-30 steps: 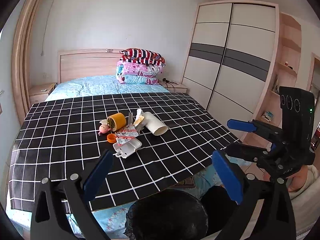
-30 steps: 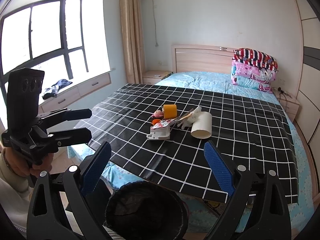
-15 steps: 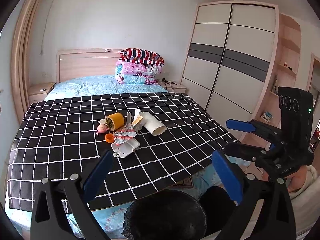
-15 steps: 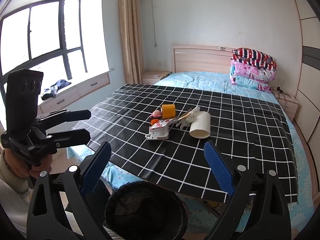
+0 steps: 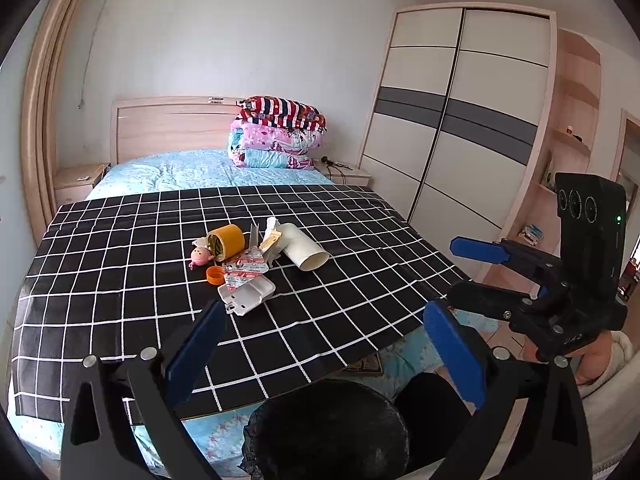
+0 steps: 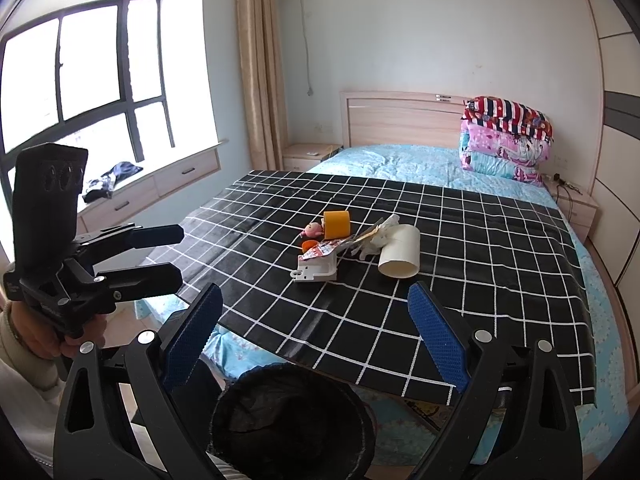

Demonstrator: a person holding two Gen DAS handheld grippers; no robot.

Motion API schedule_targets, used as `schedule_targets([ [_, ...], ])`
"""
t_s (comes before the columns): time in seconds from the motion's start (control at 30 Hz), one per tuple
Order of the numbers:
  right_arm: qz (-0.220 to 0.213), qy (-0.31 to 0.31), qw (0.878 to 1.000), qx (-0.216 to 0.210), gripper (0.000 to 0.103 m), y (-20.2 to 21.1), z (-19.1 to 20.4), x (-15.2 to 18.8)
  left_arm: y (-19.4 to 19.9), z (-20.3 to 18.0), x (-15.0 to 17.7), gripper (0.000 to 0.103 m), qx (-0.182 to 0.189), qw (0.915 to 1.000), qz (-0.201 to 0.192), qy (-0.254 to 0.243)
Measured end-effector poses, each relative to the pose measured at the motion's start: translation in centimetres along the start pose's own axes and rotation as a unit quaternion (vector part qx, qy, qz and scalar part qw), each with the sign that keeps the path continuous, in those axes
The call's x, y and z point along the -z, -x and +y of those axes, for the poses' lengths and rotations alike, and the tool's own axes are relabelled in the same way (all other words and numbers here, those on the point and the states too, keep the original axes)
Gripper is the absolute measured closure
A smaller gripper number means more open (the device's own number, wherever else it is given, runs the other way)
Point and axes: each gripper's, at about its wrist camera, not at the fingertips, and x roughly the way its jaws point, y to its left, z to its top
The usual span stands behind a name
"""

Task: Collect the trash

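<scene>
Trash pile: small cluster at frame centre on the black white-grid cloth [image 5: 120, 280] spread over the bed; nothing picked up yet.
Contents: white paper tube [image 5: 306, 249], yellow tape roll [image 5: 226, 243], red-and-white foil wrapper [image 5: 244, 269], white flat plastic case [image 5: 248, 296], orange round cap [image 5: 215, 275], pink toy figure [image 5: 199, 256], crumpled white paper [image 6: 380, 236].
Bin: black-lined round bin [image 6: 290, 420], bottom centre, below the cloth edge.
Left gripper [image 5: 324, 354]: jaws wide, empty, well apart from the pile.
Right gripper [image 6: 316, 338]: jaws wide, empty, well apart from the pile.
Risk, tube: likely to roll away if nudged on its side.
Risk, overlap: wrapper lies on the case; one lift may drag or scatter neighbours.
Risk, cloth: low jaws may snag loose cloth.
Risk, toy: may not be trash.
</scene>
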Motion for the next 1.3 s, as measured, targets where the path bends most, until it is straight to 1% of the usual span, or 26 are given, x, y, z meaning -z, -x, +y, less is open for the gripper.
schedule_targets([
  [1.3,0.004,0.006,1.000,0.003,0.009,-0.04,0.31,0.05,-0.11,0.34,-0.12,0.008,0.009,0.9999,-0.002,0.013],
])
